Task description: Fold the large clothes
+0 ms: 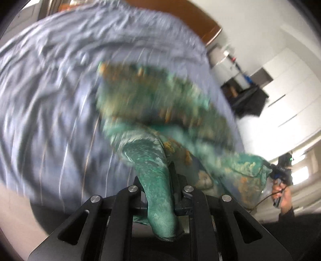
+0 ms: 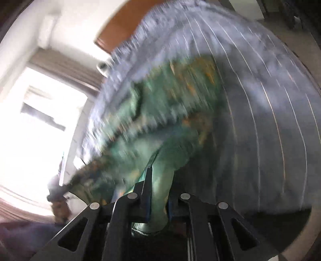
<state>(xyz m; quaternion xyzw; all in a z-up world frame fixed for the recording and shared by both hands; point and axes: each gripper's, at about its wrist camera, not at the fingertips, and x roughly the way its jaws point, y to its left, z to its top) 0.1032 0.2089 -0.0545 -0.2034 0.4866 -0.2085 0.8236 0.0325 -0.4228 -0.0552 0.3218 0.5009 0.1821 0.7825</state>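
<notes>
A green garment with orange and dark print [image 1: 160, 104] hangs stretched between my two grippers above a bed. My left gripper [image 1: 160, 176] is shut on a bunched green edge of it, and cloth runs down between the fingers. My right gripper [image 2: 158, 176] is shut on the opposite edge of the same garment [image 2: 164, 112]. In the left wrist view the right gripper [image 1: 278, 172] shows far right, holding the cloth's far corner. In the right wrist view the left gripper [image 2: 58, 190] shows at lower left. Both views are motion-blurred.
A bed with a blue-grey striped cover [image 1: 50, 90] lies beneath the garment, also in the right wrist view [image 2: 270, 100]. A brown wooden headboard [image 1: 192, 18] stands behind it. White wardrobes [image 1: 291, 80] and a dark table [image 1: 248, 100] are to the right. A bright window [image 2: 40, 124] is at left.
</notes>
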